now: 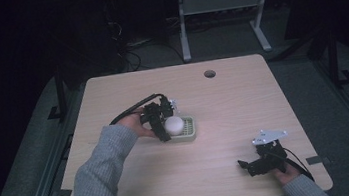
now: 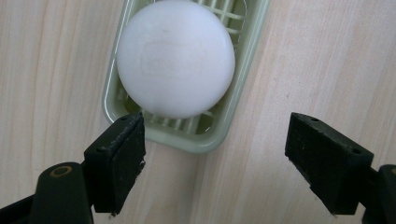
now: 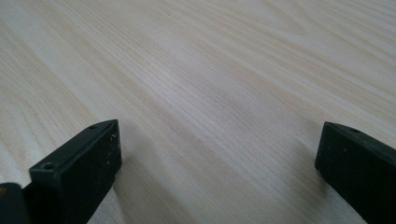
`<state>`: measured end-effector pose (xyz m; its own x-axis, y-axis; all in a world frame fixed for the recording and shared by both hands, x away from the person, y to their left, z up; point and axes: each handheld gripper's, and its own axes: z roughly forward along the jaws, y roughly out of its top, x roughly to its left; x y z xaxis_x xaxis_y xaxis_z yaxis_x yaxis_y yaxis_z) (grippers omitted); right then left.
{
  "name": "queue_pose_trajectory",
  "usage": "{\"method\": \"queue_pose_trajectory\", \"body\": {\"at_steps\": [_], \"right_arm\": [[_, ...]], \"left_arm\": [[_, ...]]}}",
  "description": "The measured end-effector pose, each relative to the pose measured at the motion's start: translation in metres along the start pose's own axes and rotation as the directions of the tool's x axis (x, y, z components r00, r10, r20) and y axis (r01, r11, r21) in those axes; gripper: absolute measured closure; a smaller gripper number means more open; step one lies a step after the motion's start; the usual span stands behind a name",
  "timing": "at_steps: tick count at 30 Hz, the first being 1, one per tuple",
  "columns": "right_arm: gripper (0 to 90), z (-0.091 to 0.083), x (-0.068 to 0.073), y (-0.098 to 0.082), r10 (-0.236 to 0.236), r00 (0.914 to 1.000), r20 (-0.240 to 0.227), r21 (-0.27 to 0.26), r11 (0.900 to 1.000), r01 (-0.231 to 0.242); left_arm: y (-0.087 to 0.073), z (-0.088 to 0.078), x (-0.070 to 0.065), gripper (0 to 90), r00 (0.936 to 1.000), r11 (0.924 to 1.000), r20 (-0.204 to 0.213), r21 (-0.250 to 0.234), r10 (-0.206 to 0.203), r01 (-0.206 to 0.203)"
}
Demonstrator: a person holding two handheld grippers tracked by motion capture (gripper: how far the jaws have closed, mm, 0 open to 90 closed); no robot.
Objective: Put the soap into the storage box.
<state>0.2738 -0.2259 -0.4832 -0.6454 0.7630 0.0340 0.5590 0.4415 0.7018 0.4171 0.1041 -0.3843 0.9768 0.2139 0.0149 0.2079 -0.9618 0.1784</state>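
The round white soap bar point(image 2: 175, 58) lies in the pale green slatted soap dish point(image 2: 243, 93), whose ribbed floor presumably lets water drain away, and nothing else sits in the dish. The left gripper point(image 2: 215, 154) hangs directly above the dish's near end with its jaws spread wide and empty, one pad just beside the soap's edge, a stance that suggests either a release or an approach. The right gripper point(image 3: 217, 172), jaws likewise wide and empty, rests well apart over bare wooden table point(image 3: 210, 70).

Dim, dark surroundings; lit table point(image 1: 234, 106); gripper views perhaps slightly soft.
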Motion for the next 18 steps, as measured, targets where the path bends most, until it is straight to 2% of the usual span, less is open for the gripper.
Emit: {"method": "queue_pose_trajectory", "body": {"at_steps": [4, 14, 15, 18], "right_arm": [[0.0, 0.0, 0.0, 0.0, 0.0, 1.0, 0.0, 0.0, 1.0, 0.0], [0.0, 0.0, 0.0, 0.0, -0.001, 1.0, 0.0, 0.002, 1.0, 0.001], [0.0, 0.0, 0.0, 0.0, -0.001, 1.0, 0.0, 0.001, 1.0, 0.001], [0.0, 0.0, 0.0, 0.0, -0.001, 1.0, 0.0, 0.002, 1.0, 0.001]], "left_arm": [[-0.003, 0.0, -0.002, 19.5, 1.0, 1.0, -0.002, -0.001, 0.008, -0.008], [-0.012, 0.003, -0.006, 19.5, 1.0, 0.9999, 0.003, -0.013, -0.007, 0.007], [-0.013, 0.003, -0.007, 19.5, 0.9998, 0.9995, 0.005, -0.023, -0.02, 0.021], [-0.014, 0.003, -0.007, 19.5, 0.9999, 0.9997, 0.002, -0.023, -0.012, 0.012]]}}
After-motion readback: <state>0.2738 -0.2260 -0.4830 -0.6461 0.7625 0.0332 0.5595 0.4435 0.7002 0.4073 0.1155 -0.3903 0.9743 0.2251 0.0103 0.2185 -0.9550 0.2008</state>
